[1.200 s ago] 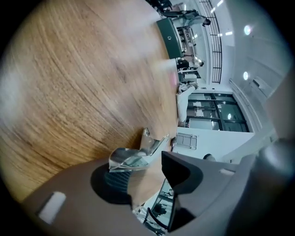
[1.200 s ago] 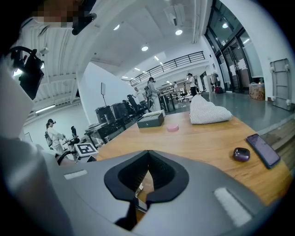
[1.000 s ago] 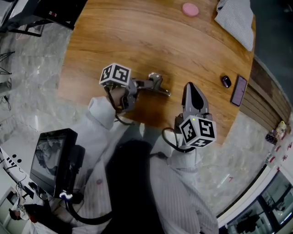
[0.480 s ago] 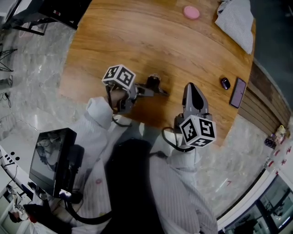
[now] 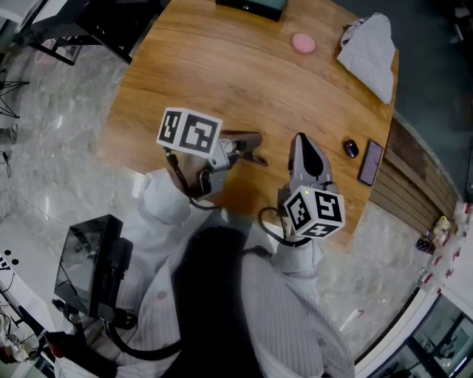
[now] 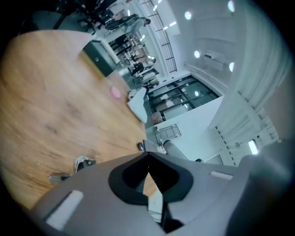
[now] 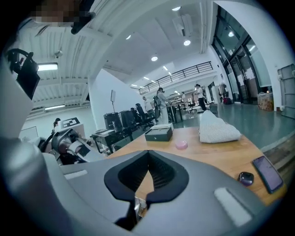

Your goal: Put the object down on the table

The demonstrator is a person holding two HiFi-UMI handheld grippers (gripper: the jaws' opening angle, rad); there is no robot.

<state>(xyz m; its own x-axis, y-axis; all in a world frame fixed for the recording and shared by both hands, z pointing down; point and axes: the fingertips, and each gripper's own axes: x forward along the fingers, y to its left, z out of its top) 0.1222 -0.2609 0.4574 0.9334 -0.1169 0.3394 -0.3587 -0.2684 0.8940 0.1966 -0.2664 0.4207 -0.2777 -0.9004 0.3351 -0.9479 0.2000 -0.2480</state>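
Note:
A small metal clip (image 6: 82, 162) lies on the wooden table (image 5: 222, 74), just left of my left gripper (image 6: 147, 159) in the left gripper view. In the head view the clip (image 5: 256, 156) shows only partly, at the tip of the left gripper (image 5: 253, 139). The left jaws meet with nothing between them and stand a little above the table. My right gripper (image 5: 298, 139) hovers near the table's front edge, to the right of the clip. In the right gripper view its jaws (image 7: 147, 159) are shut and hold nothing.
At the far side of the table are a pink round thing (image 5: 303, 43), a striped cloth (image 5: 367, 53) and a dark box (image 5: 251, 6). A small dark object (image 5: 350, 148) and a phone (image 5: 369, 162) lie at the right edge. A screen (image 5: 89, 266) hangs at the person's left side.
The left gripper's jaws, open beside the clip before, have closed. The clip stays on the table. The head view has shifted slightly, and the right gripper has hardly moved.

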